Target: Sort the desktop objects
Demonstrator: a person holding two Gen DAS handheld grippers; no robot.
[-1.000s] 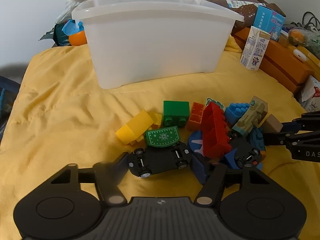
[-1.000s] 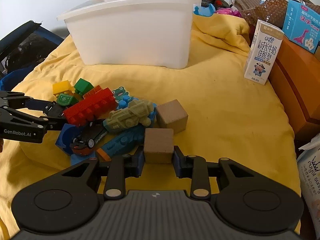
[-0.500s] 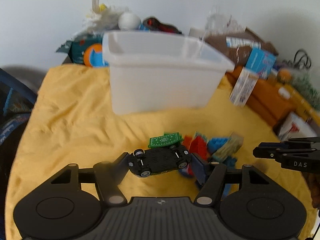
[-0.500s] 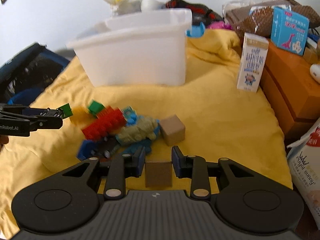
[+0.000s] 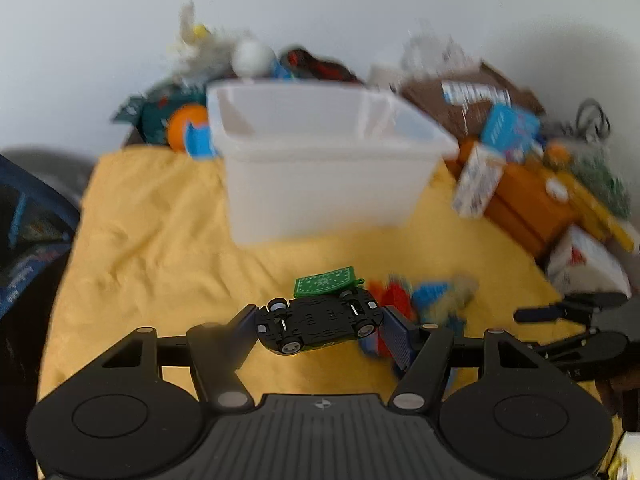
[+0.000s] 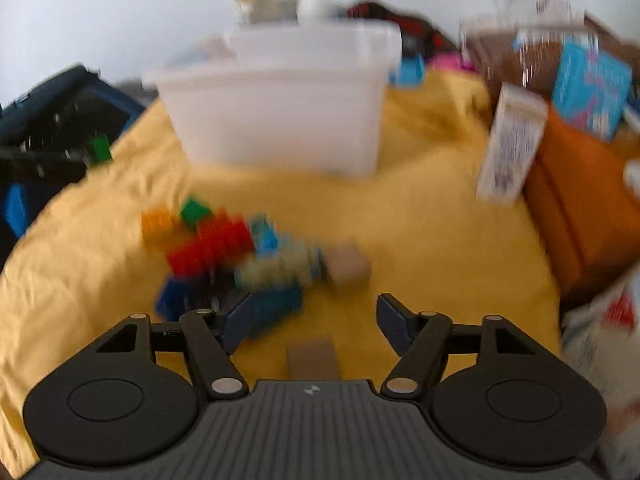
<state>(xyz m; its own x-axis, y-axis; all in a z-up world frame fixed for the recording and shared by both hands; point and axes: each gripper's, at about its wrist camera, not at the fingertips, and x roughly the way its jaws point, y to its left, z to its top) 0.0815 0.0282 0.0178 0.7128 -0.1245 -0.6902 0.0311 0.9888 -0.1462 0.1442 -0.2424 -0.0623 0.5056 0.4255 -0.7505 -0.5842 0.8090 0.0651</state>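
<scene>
My left gripper is shut on a black toy car, upside down, with a green tag on it, held above the yellow cloth. The white plastic bin stands ahead of it. My right gripper is open and lifted; a brown wooden cube lies on the cloth just below and behind its fingertips. A pile of toy bricks with a tan toy tank and a second brown cube lies ahead-left. The bin also shows in the right wrist view. Both views are motion-blurred.
A milk carton stands by orange boxes at the right. Clutter of bags and toys lies behind the bin. A dark blue bag sits at the left edge. The left gripper shows at far left in the right wrist view.
My left gripper has lifted the black car with the green tag off the cloth. My right gripper has opened, let go of the brown cube and risen.
</scene>
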